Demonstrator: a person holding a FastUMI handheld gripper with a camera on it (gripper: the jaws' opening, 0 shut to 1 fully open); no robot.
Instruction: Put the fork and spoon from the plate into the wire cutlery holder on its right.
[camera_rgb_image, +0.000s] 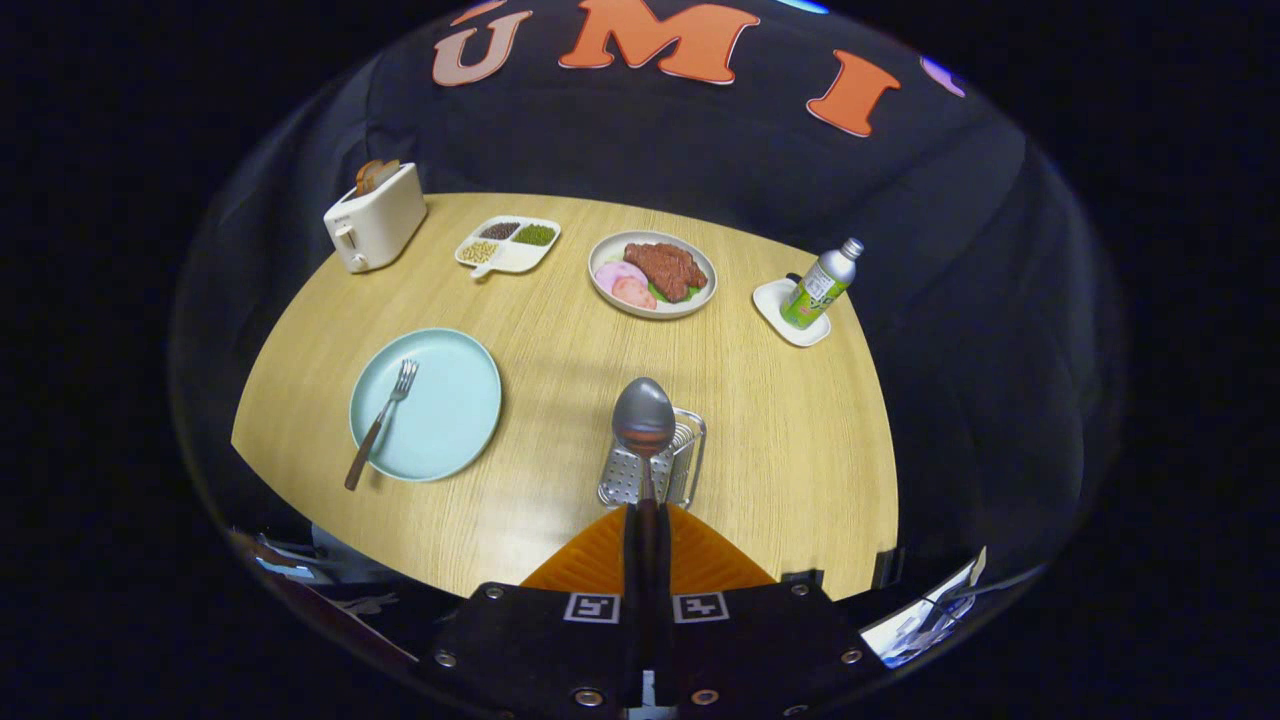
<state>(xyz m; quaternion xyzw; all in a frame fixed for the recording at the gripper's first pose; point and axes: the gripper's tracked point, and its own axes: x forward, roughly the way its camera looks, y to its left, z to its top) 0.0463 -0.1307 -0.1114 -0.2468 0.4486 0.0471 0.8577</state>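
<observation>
My gripper (647, 512) is shut on the spoon (643, 415), whose dark handle runs between the two fingers. The spoon's bowl sticks out ahead of the fingertips and hangs over the wire cutlery holder (688, 462). The holder stands on the wooden table (800, 440) just ahead of the fingers, partly hidden by the spoon. To its left lies the light blue plate (450, 400). A fork (381, 420) with a brown handle rests on the plate's left side, its handle reaching over the near rim.
Beyond the holder stand a plate of meat and vegetables (653, 272), a divided dish of beans (507, 243) and a white toaster (375, 217) with bread in it. A green bottle (822, 284) stands on a small white dish (775, 303) at the far right.
</observation>
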